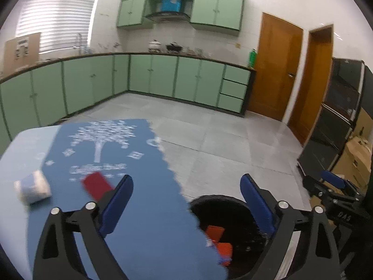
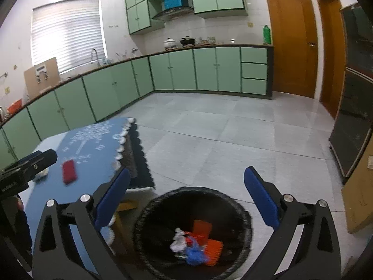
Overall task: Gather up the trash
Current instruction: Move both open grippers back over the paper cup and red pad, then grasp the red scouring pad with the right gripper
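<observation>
Both grippers, left (image 1: 186, 193) and right (image 2: 187, 186), hold their fingers wide and empty. The right one hangs above a black bin (image 2: 149, 212) of trash. A red packet (image 1: 96, 184) lies on the table (image 1: 149, 221).

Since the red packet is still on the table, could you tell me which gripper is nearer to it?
Left. The left gripper hangs over the table edge with the red packet just beside its left finger; the right gripper is off the table, above the trash bin.

green cabinets (image 2: 181, 70) | grey tile floor (image 2: 221, 135) | wooden door (image 2: 291, 42) | blinded window (image 2: 67, 32)
</observation>
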